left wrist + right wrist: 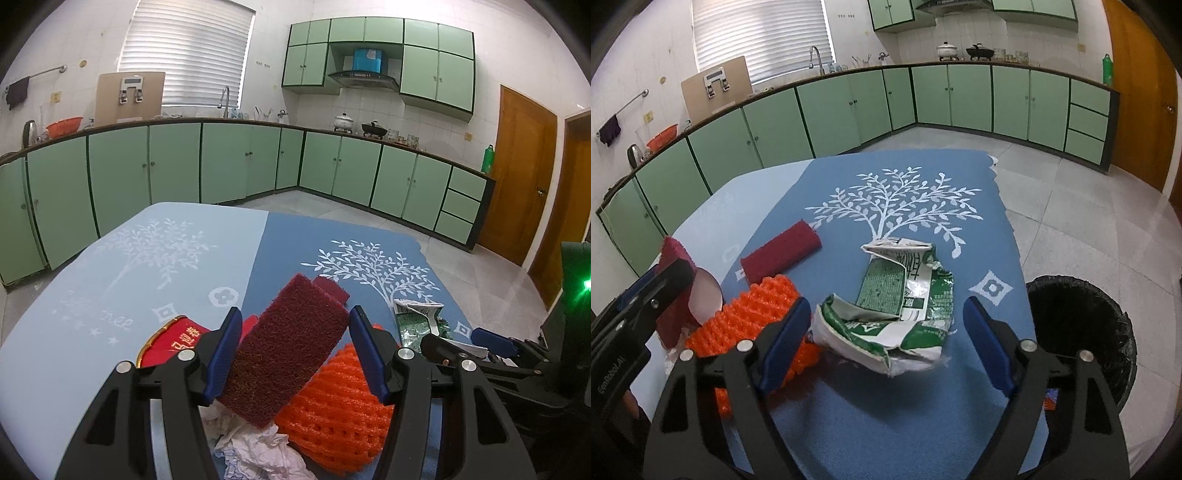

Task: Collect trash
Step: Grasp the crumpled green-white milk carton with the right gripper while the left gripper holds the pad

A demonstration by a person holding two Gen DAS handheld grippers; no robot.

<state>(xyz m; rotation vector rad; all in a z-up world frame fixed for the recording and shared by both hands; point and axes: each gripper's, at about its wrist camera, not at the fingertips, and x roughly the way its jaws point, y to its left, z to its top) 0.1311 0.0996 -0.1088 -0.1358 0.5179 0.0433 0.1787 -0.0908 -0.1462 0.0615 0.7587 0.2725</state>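
The crumpled green carton (pixel 897 314) lies on the tabletop (pixel 923 406) between the spread jaws of the right gripper (pixel 890 347); it should be pinched across its middle, then carried right to the bin (pixel 1082 321). A maroon scouring pad (pixel 284 354) is pinched by the left gripper (pixel 295 350)

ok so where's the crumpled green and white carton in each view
Left wrist view: the green and white carton lies right of centre on the blue mat, beyond the right tool's blue tip.
Right wrist view: it sits at bottom centre, between the open fingers of the right tool.
Shared landmark: the white tree print on the dark blue mat, just behind the carton in both.
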